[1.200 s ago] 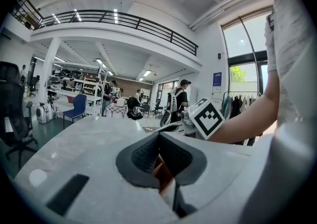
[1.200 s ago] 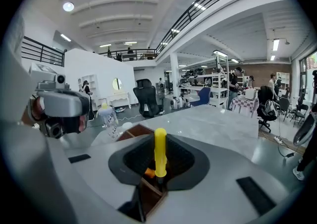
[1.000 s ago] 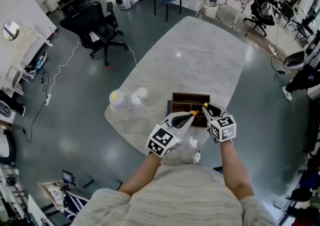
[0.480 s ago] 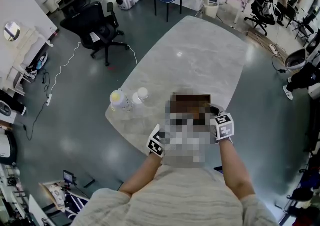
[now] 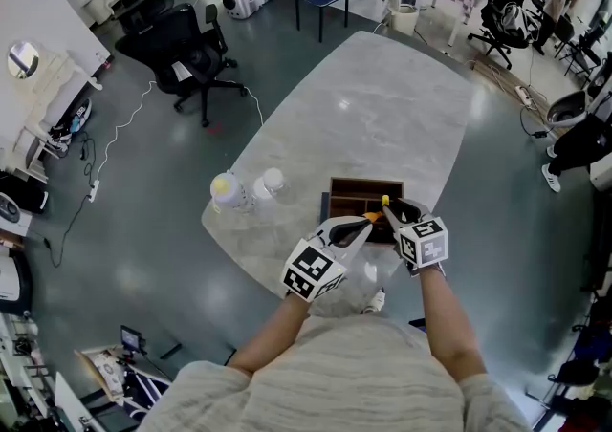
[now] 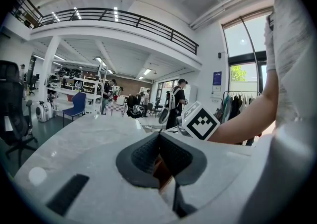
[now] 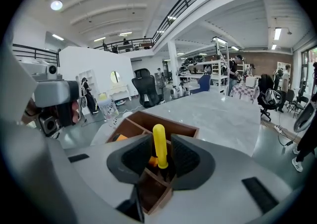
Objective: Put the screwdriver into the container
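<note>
R gripper [image 7: 161, 154] jaws just opened, now spread, w/ yellow screwdriver [image 7: 159, 141] upright btwn them over container [image 7: 179, 125] at worktop's near edge, prob. releasing. L gripper [image 6: 159, 142] jaws pressed together alongside.

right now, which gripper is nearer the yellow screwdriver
Right. The right gripper has the screwdriver between its jaws, which have just been opening; the left gripper, shut, is just beside it.

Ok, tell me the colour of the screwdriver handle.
The screwdriver handle is yellow; clearest in the right gripper view.
</note>
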`<state>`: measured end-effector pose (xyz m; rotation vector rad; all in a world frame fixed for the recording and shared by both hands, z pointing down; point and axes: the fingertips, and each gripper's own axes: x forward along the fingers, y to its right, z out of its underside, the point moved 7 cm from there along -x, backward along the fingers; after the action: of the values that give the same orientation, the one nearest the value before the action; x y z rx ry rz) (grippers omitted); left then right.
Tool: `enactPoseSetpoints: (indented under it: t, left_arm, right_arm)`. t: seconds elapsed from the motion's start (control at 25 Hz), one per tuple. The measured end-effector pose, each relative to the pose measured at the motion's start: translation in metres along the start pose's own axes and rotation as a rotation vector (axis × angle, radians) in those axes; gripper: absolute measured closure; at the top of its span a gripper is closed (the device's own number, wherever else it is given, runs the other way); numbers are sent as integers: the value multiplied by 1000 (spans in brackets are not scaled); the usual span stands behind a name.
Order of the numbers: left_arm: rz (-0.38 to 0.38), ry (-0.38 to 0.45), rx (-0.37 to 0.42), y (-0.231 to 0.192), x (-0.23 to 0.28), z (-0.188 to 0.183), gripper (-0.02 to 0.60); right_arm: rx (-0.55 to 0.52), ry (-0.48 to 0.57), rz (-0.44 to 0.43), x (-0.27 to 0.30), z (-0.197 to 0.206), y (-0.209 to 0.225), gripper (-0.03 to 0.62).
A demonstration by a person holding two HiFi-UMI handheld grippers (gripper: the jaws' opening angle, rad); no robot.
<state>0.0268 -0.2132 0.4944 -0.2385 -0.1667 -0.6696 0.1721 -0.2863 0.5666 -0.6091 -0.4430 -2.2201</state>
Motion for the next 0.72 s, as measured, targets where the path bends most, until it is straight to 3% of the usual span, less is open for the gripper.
enactPoseSetpoints:
  t: [0.72]
  left_arm:
    - [0,9,3,-1,-2,-1,566]
  right_arm:
    - [-20,132,-21,-52,-28,-17,513]
